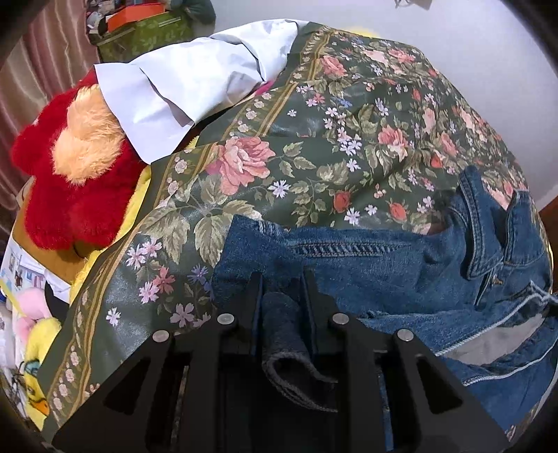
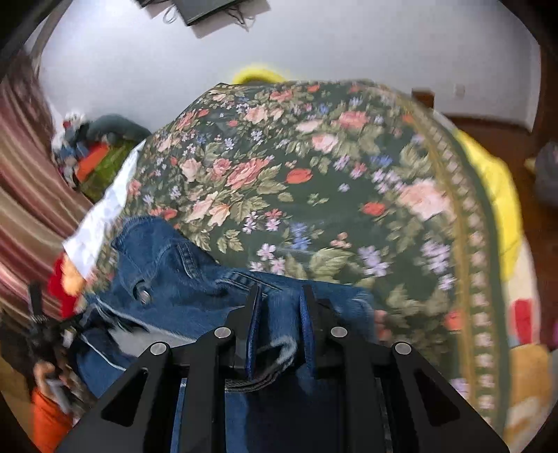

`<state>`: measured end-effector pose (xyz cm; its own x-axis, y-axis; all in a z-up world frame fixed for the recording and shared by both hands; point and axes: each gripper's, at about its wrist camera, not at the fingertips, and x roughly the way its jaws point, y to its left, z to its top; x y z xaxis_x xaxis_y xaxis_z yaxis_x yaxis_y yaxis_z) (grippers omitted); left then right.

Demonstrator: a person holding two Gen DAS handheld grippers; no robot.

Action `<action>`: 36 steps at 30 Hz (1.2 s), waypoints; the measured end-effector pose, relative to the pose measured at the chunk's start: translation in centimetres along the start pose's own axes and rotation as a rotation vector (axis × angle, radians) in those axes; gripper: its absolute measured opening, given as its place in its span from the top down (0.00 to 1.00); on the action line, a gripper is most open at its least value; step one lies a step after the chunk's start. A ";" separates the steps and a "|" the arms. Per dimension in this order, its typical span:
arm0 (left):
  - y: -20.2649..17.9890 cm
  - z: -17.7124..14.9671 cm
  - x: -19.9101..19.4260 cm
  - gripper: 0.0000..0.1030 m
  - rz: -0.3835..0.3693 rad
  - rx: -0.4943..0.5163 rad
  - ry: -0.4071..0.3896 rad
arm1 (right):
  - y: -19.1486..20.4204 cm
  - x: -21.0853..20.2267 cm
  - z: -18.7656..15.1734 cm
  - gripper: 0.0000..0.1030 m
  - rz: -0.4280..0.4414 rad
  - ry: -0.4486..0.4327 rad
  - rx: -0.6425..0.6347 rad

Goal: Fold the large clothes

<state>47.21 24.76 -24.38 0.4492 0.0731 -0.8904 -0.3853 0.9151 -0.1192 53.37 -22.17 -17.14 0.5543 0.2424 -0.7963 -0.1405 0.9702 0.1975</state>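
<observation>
A blue denim jacket (image 1: 401,265) lies on a green floral cloth (image 1: 314,139) spread over the bed. In the left wrist view my left gripper (image 1: 283,278) is shut on a fold of the jacket's left edge, and the collar lies to the right. In the right wrist view my right gripper (image 2: 280,292) is shut on a fold of the denim jacket (image 2: 195,278), whose button and collar show to the left. The floral cloth (image 2: 331,191) stretches away ahead. The right wrist view is blurred by motion.
A red and orange plush toy (image 1: 69,174) and a white pillowcase (image 1: 181,83) lie at the cloth's left edge. Yellow bedding (image 2: 495,195) shows under the cloth on the right. A striped curtain (image 2: 28,174) hangs left. Boxes and clutter (image 1: 146,28) sit by the wall.
</observation>
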 end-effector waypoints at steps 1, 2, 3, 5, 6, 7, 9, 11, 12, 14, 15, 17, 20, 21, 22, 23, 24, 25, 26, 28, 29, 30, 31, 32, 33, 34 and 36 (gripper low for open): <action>0.0 -0.2 -0.2 0.76 0.005 -0.003 0.000 | -0.1 -0.8 -0.1 0.84 -0.047 -0.019 -0.006; 0.1 -0.4 -0.5 0.76 0.012 -0.004 0.002 | -0.5 -1.8 -0.1 0.84 -0.123 -0.039 -0.006; 0.1 -0.6 -0.7 0.75 0.014 -0.002 0.004 | -0.9 -2.5 -0.2 0.84 -0.166 -0.044 -0.002; 0.1 -0.8 -1.8 0.72 0.008 0.006 -0.007 | -1.9 -3.7 -0.4 0.84 -0.135 -0.020 0.020; 0.2 -0.8 -2.5 0.67 0.008 0.007 -0.018 | -2.4 -4.3 -0.7 0.84 -0.108 -0.005 0.031; 0.2 -0.9 -3.9 0.56 0.034 0.010 -0.046 | -2.6 -5.0 -0.9 0.84 -0.093 0.000 0.036; 0.1 -1.0 -6.0 0.45 0.080 0.028 -0.108 | -2.5 -6.7 -1.6 0.84 -0.100 -0.014 0.014; 0.0 -1.3 -8.8 0.40 0.121 0.065 -0.185 | -2.1 -8.2 -2.4 0.84 -0.115 -0.032 -0.016; 0.0 -1.5 -9.7 0.38 0.129 0.078 -0.202 | -1.7 -8.7 -2.8 0.84 -0.114 -0.037 -0.028; -0.1 -2.1 -11.7 0.37 0.121 0.110 -0.227 | -0.8 -9.6 -3.5 0.84 -0.101 -0.037 -0.052; -0.1 -2.6 -12.4 0.36 0.109 0.130 -0.230 | -0.2 -9.9 -3.9 0.84 -0.092 -0.036 -0.067; -1.0 -4.1 -13.5 0.34 0.093 0.191 -0.232 | 1.0 -10.4 -4.8 0.84 -0.081 -0.037 -0.103; -2.9 -6.1 -13.8 0.27 0.087 0.271 -0.228 | 3.0 -10.3 -6.2 0.84 -0.057 -0.026 -0.151; -3.6 -6.6 -13.5 0.26 0.083 0.290 -0.221 | 3.6 -9.9 -6.7 0.84 -0.047 -0.015 -0.163; -4.3 -7.3 -13.1 0.26 0.078 0.312 -0.207 | 4.2 -9.5 -7.2 0.84 -0.036 -0.002 -0.172; -5.1 -8.0 -12.4 0.26 0.074 0.339 -0.185 | 4.8 -8.8 -7.6 0.84 -0.024 0.015 -0.181; -5.8 -8.5 -11.8 0.26 0.072 0.358 -0.168 | 5.3 -8.1 -7.9 0.84 -0.014 0.033 -0.187; -6.6 -9.0 -11.0 0.26 0.070 0.382 -0.148 | 5.8 -7.5 -8.4 0.84 -0.004 0.049 -0.193; -7.5 -9.5 -10.1 0.26 0.069 0.407 -0.129 | 6.3 -6.5 -8.8 0.84 0.005 0.071 -0.202; -9.0 -10.0 -8.3 0.26 0.067 0.435 -0.095 | 7.1 -4.6 -9.6 0.84 0.016 0.111 -0.218; -9.3 -10.1 -7.5 0.26 0.063 0.435 -0.082 | 7.4 -3.9 -9.8 0.84 0.017 0.125 -0.225; -9.6 -10.1 -6.8 0.26 0.058 0.431 -0.071 | 7.8 -2.9 -10.0 0.84 0.007 0.135 -0.236; -10.0 -9.9 -5.9 0.26 0.059 0.422 -0.060 | 8.1 -2.3 -10.1 0.84 -0.004 0.129 -0.246; -10.2 -9.7 -5.5 0.25 0.066 0.419 -0.061 | 8.4 -1.8 -10.0 0.84 -0.014 0.112 -0.258; -10.5 -9.3 -5.1 0.24 0.078 0.419 -0.073 | 8.7 -1.4 -9.8 0.84 -0.015 0.100 -0.265; -10.8 -8.9 -4.7 0.24 0.090 0.426 -0.091 | 9.0 -0.7 -9.3 0.84 -0.015 0.102 -0.268; -10.8 -7.4 -4.0 0.24 0.119 0.427 -0.111 | 9.4 0.5 -8.0 0.84 -0.016 0.109 -0.259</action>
<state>43.63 11.61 -22.81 0.5148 0.2085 -0.8316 -0.0831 0.9775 0.1936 45.74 -12.99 -20.22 0.4688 0.2119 -0.8575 -0.3456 0.9374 0.0427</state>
